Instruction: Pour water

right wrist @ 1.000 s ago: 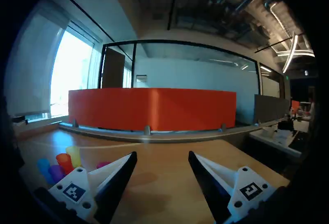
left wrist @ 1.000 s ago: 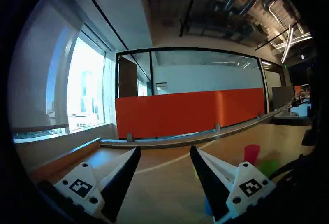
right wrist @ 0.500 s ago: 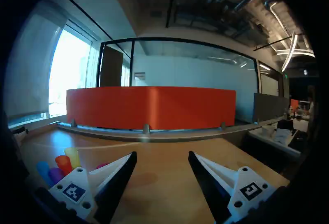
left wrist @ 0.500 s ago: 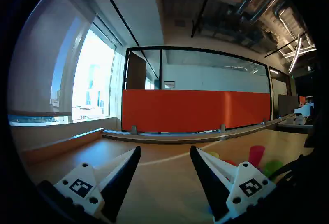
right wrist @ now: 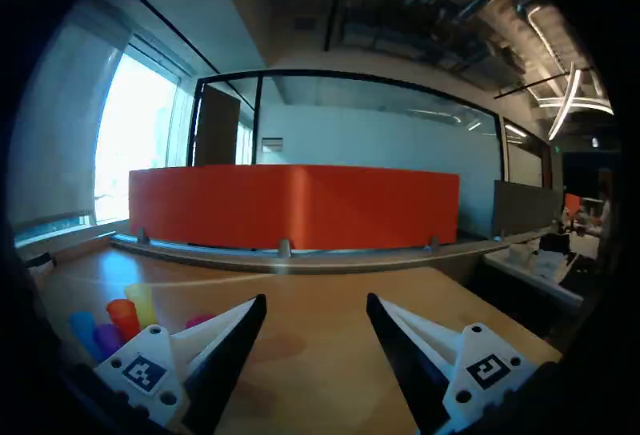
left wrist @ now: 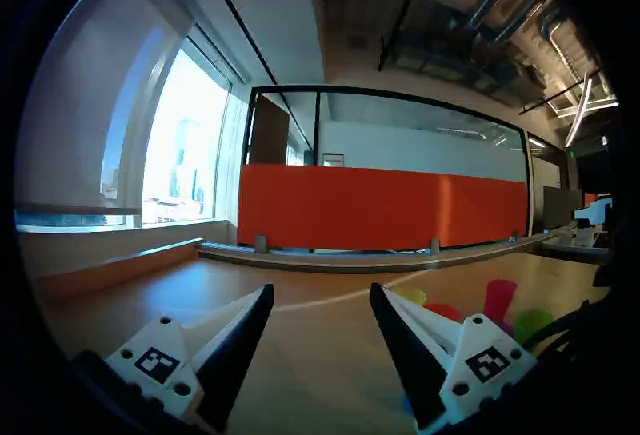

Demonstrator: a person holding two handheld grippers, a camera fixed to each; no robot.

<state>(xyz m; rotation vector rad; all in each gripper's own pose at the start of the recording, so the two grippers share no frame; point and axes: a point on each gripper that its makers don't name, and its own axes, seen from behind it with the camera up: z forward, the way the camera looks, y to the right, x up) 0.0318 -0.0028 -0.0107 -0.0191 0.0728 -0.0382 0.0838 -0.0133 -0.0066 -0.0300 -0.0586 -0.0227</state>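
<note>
My left gripper [left wrist: 320,295] is open above a wooden table [left wrist: 320,355], nothing between its fingers. To its right stand several coloured plastic cups: a pink cup [left wrist: 499,299], a green cup [left wrist: 530,325], a yellow cup [left wrist: 410,295] and a red cup [left wrist: 442,311], partly hidden behind the right finger. My right gripper [right wrist: 316,303] is also open and holds nothing. In the right gripper view the cups stand at lower left: a yellow cup [right wrist: 142,304], an orange cup [right wrist: 123,317], a blue cup [right wrist: 83,330] and a purple cup [right wrist: 106,338].
An orange partition [right wrist: 296,207] on a rail bounds the table's far edge, with a glass wall behind it. Bright windows [left wrist: 180,163] run along the left. Another desk with items [right wrist: 548,263] lies to the right, past the table's edge.
The left gripper view has swung and levelled, so more cups show at its right. The right gripper view has barely shifted. Both grippers stay open.
</note>
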